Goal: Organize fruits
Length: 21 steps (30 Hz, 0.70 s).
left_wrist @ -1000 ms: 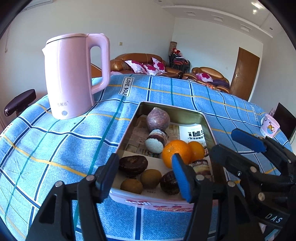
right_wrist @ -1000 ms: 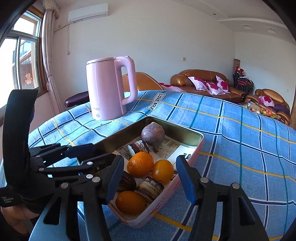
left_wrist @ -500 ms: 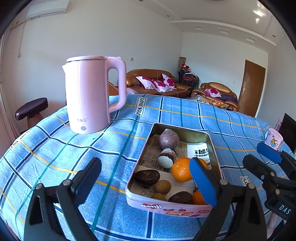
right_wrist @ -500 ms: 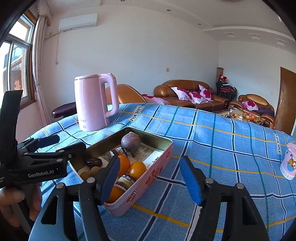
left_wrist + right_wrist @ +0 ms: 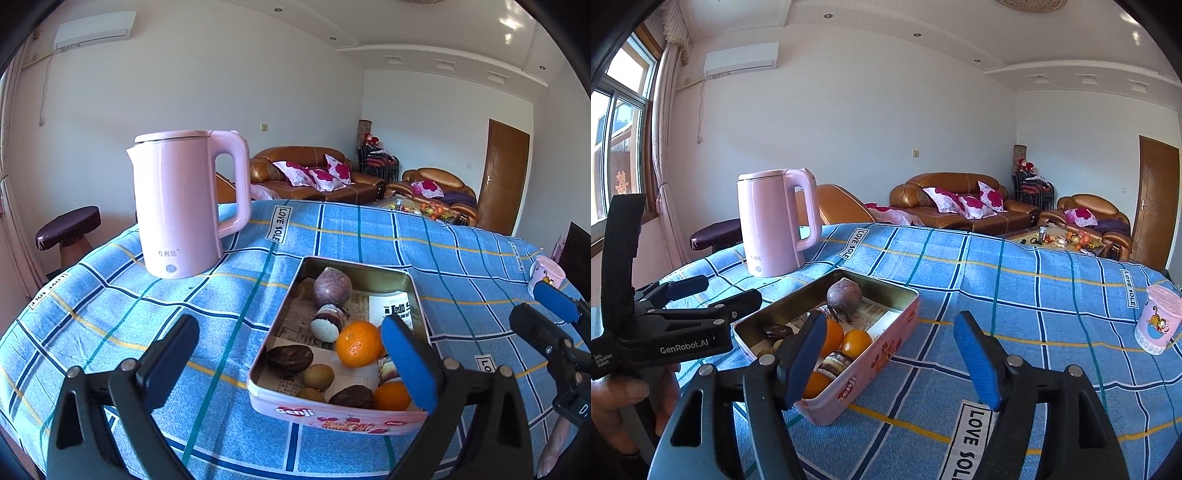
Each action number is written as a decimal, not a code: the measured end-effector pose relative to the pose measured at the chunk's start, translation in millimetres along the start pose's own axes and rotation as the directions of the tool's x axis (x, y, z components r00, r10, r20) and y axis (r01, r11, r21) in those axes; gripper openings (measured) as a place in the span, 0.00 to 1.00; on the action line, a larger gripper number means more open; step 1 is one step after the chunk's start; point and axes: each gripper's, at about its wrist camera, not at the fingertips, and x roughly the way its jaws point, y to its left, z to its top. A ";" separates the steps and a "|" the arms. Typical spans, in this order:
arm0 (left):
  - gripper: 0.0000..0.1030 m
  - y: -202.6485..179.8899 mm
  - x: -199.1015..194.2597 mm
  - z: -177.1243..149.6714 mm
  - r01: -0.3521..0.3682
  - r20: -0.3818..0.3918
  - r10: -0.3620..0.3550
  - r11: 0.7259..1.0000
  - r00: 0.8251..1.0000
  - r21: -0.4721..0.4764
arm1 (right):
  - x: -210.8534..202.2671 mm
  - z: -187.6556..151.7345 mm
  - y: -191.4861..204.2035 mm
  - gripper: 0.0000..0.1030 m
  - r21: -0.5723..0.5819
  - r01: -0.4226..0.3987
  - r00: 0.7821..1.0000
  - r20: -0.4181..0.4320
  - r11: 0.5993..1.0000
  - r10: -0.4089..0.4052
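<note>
A pink tin (image 5: pixel 332 417) lies on the blue checked cloth and holds the fruits: two oranges (image 5: pixel 358 343), a purple round fruit (image 5: pixel 331 290), small brown kiwis (image 5: pixel 318 376) and dark brown pieces (image 5: pixel 290 358). My left gripper (image 5: pixel 288 328) hovers before the tin's near end with its jaws opening wide and nothing held between them. My right gripper (image 5: pixel 890 325) stands to the right of the tin (image 5: pixel 871 365), above its long side. Its jaws are opening and grip nothing. Each gripper shows in the other's view: the right (image 5: pixel 528 302), the left (image 5: pixel 729 290).
A tall pink kettle (image 5: pixel 181 206) stands behind and to the left of the tin. A pink cup (image 5: pixel 1158 321) sits near the table's right edge. A dark stool (image 5: pixel 68 227) stands beyond the left edge, with sofas further back. A hand (image 5: pixel 624 398) holds the left gripper.
Both grippers have drawn back and risen from the tin, so it looks smaller. The left jaws have spread much wider and the right jaws somewhat wider. The fruits have not moved.
</note>
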 end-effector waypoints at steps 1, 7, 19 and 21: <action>0.98 -1.0 -0.4 0.3 0.000 0.001 0.000 1.000 1.000 0.002 | -1.7 -0.1 -1.3 0.73 0.003 0.002 1.000 0.004 1.000 -0.002; 1.00 -6.1 -1.2 0.5 -0.004 0.003 0.004 1.000 1.000 0.014 | -8.7 -1.3 -6.8 0.74 0.017 0.009 1.000 0.017 1.000 -0.010; 1.00 -12.8 -2.5 -0.1 -0.019 0.004 0.018 0.999 1.000 0.037 | -17.5 -4.6 -14.6 0.74 0.039 0.018 0.999 0.034 0.999 -0.020; 1.00 -12.8 -2.9 0.2 -0.014 0.002 0.014 0.999 1.000 0.034 | -17.8 -5.3 -15.4 0.74 0.041 0.018 0.999 0.033 0.999 -0.020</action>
